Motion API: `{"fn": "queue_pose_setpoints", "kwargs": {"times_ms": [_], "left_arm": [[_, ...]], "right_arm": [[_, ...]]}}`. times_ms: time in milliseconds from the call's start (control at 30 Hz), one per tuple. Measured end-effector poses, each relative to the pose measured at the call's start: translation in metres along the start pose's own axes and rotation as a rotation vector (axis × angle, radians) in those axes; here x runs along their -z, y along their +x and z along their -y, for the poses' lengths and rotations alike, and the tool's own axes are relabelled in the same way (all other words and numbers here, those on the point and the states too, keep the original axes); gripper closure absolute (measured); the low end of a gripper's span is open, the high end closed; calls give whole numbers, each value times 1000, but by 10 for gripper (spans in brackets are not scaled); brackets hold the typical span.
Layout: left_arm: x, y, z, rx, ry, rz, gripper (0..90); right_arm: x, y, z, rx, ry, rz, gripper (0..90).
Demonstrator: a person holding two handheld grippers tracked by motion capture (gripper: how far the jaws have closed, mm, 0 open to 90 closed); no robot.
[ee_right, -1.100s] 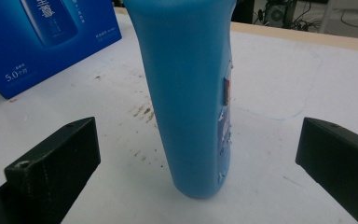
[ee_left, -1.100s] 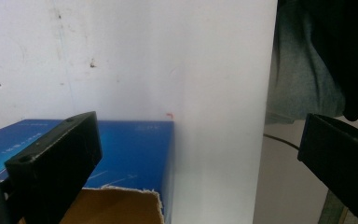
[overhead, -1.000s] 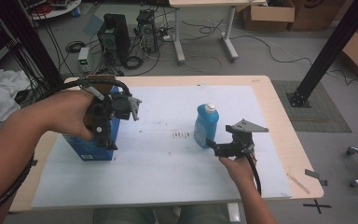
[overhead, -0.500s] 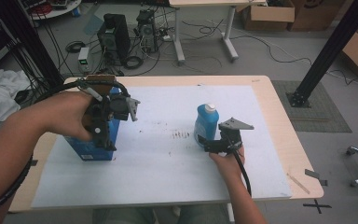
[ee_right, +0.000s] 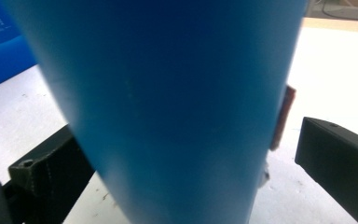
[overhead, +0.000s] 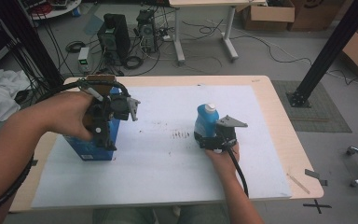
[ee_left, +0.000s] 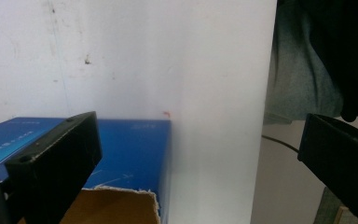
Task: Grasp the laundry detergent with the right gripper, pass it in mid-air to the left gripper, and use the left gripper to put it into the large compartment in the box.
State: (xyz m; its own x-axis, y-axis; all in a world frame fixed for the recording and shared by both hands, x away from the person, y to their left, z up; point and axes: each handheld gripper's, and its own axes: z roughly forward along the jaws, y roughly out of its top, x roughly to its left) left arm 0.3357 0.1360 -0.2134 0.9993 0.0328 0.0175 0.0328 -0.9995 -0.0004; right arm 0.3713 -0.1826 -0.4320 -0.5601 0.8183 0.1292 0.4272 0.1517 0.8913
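Observation:
A blue bottle with a white cap stands upright on the white mat, right of centre. My right gripper is at its base, open, one jaw on each side. In the right gripper view the bottle stands between the jaws of the right gripper, with a gap left at the right jaw. A blue box with an open top stands at the left. My left gripper points down over it, open. In the left gripper view the left gripper is spread wide above the box and its torn cardboard flap.
The mat covers most of the wooden table. Dark smudges mark the mat between box and bottle. A thin wooden stick lies near the front right corner. Computers, cables and a black post stand on the floor beyond.
My right gripper has moved left and forward to the bottle, and its jaws now straddle the base. The left gripper has stayed over the box.

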Motion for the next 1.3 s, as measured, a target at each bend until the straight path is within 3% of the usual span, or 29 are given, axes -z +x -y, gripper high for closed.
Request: {"fn": "queue_pose_setpoints", "kwargs": {"times_ms": [367, 667, 733, 1300], "left_arm": [[-2, 1, 1, 5, 1, 7, 1], [-3, 2, 2, 9, 5, 9, 1], [-4, 2, 2, 12, 0, 10, 1], [-6, 3, 2, 17, 4, 14, 1]], "right_arm": [[-3, 4, 2, -5, -29, 42, 125], [-3, 5, 4, -12, -36, 65, 163], [-1, 8, 5, 5, -54, 78, 190], [-2, 11, 5, 17, -68, 83, 258]]}}
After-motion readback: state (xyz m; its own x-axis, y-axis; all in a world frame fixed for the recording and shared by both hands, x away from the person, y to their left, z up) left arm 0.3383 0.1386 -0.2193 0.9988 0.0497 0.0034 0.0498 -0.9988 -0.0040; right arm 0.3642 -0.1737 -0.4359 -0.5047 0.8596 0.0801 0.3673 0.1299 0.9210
